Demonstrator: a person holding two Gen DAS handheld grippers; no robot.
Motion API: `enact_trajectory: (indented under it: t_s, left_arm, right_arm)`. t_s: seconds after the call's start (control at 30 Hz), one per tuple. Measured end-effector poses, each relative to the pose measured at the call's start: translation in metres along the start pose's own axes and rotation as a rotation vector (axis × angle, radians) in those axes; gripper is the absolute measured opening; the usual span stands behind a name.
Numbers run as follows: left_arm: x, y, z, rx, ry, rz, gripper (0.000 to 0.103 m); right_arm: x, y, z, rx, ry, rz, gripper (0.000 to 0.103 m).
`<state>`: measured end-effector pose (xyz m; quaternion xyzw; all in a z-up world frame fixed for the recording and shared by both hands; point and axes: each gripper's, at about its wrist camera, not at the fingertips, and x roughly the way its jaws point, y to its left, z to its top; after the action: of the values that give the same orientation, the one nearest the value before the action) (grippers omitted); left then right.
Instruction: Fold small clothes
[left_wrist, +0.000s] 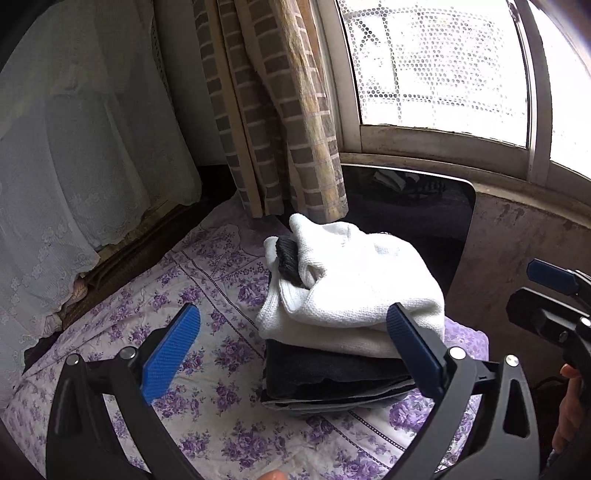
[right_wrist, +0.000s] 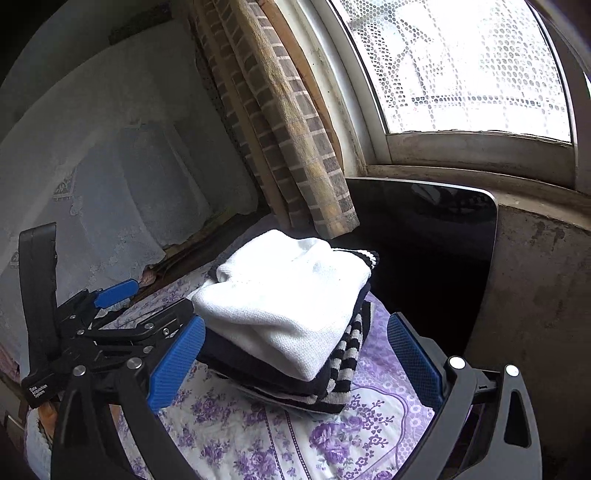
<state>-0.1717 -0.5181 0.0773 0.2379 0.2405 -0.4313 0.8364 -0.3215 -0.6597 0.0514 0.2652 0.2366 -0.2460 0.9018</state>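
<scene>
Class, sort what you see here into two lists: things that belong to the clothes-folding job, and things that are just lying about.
Belongs to the job:
- white knit garment, top of the stack
- dark folded garment beneath it
- black-and-white striped garment
- left gripper, open
- right gripper, open

Just lying about:
- floral bedsheet
- checked curtain
- lace cover
- window
- glossy black panel

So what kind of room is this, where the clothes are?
Most likely a bedroom at home. The stack of folded clothes sits on a purple flowered bedsheet, right beside a window with a checked curtain hanging next to it.
</scene>
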Motion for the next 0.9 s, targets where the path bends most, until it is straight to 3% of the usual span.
enact_trajectory:
  t_s: [0.5, 0.83, 0.9]
  left_arm:
    - [-0.004, -0.002, -0.002, -0.003, -0.001, -0.003, 0.098]
    - [-0.013, -0.006, -0.003, 0.016, -0.071, 0.029, 0.098]
    - [-0.012, -0.005, -0.002, 0.017, -0.064, -0.001, 0.098]
  right_arm:
    - [-0.004, 0.008, -0.007, -0.037, 0.012, -0.010, 0.099]
    - [-0.007, 0.001, -0.008, -0.011, 0.011, -0.004, 0.099]
    - [-0.007, 0.002, -0.008, -0.006, 0.020, -0.005, 0.099]
